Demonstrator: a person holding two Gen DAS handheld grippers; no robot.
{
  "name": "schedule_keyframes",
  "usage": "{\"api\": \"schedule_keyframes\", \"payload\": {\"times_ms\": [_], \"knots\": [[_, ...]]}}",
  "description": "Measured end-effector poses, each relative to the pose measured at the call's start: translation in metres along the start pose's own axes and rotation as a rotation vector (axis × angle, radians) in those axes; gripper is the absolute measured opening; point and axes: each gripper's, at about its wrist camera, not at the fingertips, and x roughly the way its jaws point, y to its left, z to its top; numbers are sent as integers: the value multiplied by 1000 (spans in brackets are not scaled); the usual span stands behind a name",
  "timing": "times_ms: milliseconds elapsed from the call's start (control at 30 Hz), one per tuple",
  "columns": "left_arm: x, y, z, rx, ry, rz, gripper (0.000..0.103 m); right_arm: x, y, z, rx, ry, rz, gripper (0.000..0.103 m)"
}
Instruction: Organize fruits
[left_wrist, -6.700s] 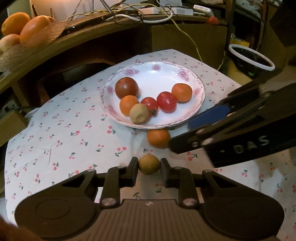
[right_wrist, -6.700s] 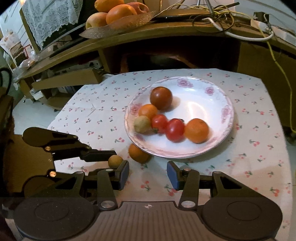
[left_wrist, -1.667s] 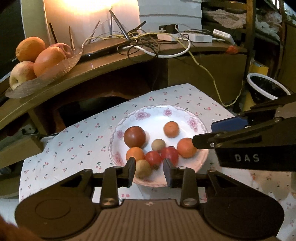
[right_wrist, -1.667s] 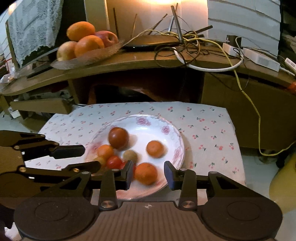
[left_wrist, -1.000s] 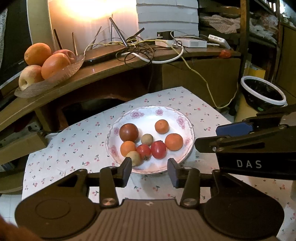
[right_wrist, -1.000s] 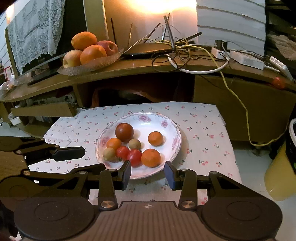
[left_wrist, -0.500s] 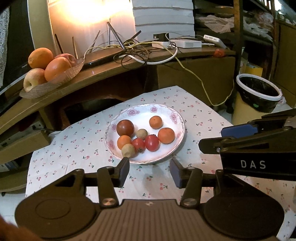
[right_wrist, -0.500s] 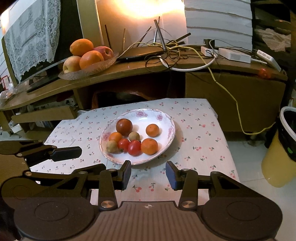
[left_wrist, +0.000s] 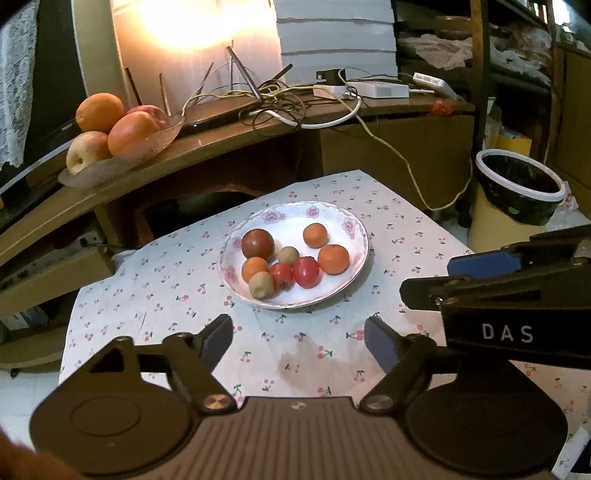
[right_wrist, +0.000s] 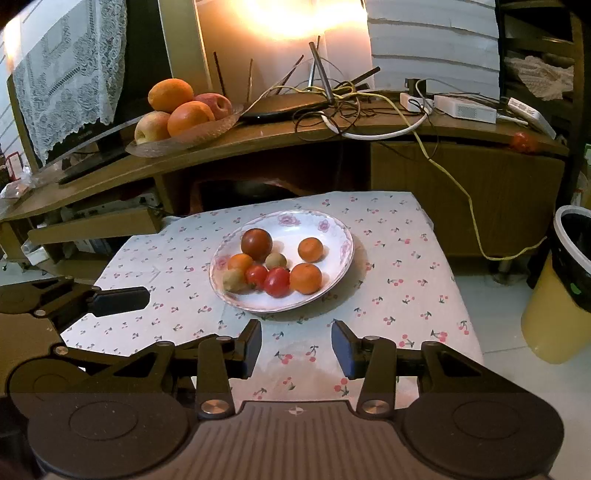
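Plate (left_wrist: 354, 225) of fruits (left_wrist: 295, 258) on worktop (left_wrist: 155, 280), ahead of and apart from left gripper (left_wrist: 298, 338) and right gripper (right_wrist: 296, 349); both spread wide, empty

Warm, dim room, one blown-out glow behind the shelf.

The only strong light I saw was an overexposed yellow-white patch on the wall (right_wrist: 295, 18) behind the cables; it washed out all detail there in both views. Everything took an orange cast. The plate (right_wrist: 328, 229) caught enough light to read sharply, and it threw a soft shadow to the right onto the cloth-covered surface (right_wrist: 406, 258). My left gripper (left_wrist: 297, 338) and right gripper (right_wrist: 296, 347) sat dark and low in contrast at the bottom. The fisheye bent the wooden shelf (left_wrist: 110, 192) into a curve, and the corners fell off to black. Focus was crisp mid-frame, slightly soft at the rims.
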Motion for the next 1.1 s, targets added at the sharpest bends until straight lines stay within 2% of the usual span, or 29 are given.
{"api": "schedule_keyframes", "payload": {"times_ms": [300, 500, 667, 867, 1100], "knots": [[-16, 3, -11, -54, -11, 14, 103, -16, 2, -10, 19, -21, -14, 45], [-26, 7, -23, -83, -10, 30, 103, -28, 2, -20, 32, -29, -32, 47], [-35, 3, -33, -54, 4, 65, 103, -35, 4, -31, 33, -14, -51, 48], [-46, 1, -47, -45, 17, 65, 103, -44, 10, -45, 27, 4, -67, 48], [-58, 16, -53, -141, 8, 48, 103, -53, 19, -62, 8, 32, -76, 49]]}}
